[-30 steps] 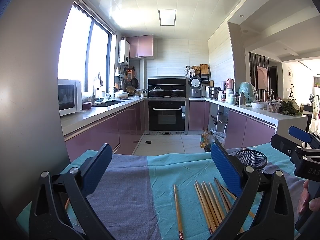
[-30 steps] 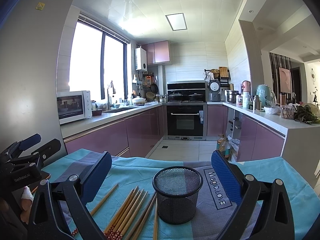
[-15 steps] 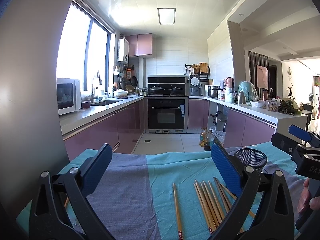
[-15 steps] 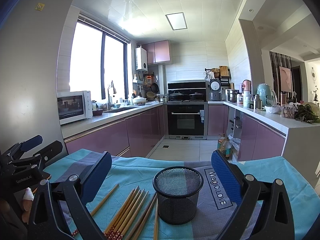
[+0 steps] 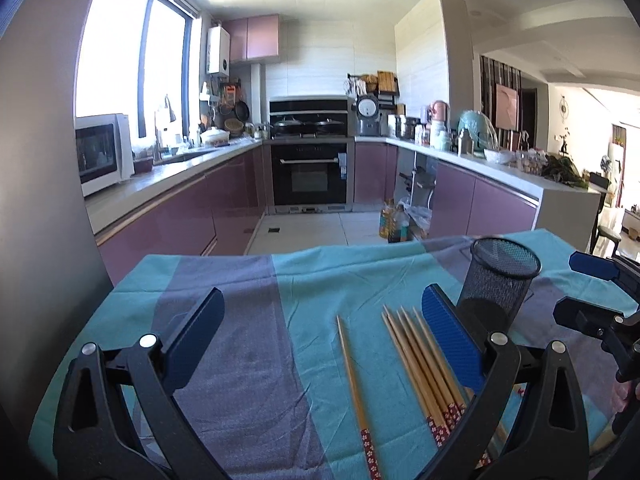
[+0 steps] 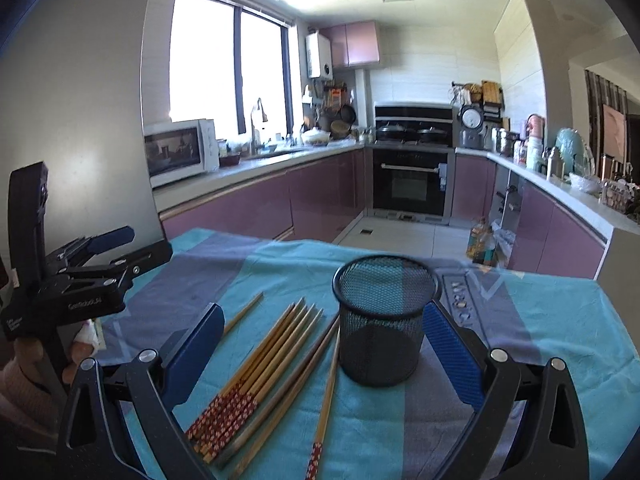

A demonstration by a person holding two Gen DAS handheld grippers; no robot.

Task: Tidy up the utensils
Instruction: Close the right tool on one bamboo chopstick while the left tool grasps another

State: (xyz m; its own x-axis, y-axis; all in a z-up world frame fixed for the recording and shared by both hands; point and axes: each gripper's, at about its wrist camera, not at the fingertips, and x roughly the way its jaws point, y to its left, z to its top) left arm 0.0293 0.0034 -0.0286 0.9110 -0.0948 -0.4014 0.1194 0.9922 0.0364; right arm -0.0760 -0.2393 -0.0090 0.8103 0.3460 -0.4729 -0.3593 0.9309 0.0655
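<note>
Tipping down toward the chopsticks and cup, both hand-held grippers gape empty, nothing organized yet.

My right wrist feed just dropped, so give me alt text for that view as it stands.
An open right gripper hangs over a teal and purple tablecloth, with an upright, empty black mesh cup standing between its fingers. Wooden chopsticks with red patterned ends lie loose on the cloth left of the cup; the open left gripper is at far left, kitchen behind.

both wrist views face the kitchen low over the table, sharing the mesh cup.
</note>
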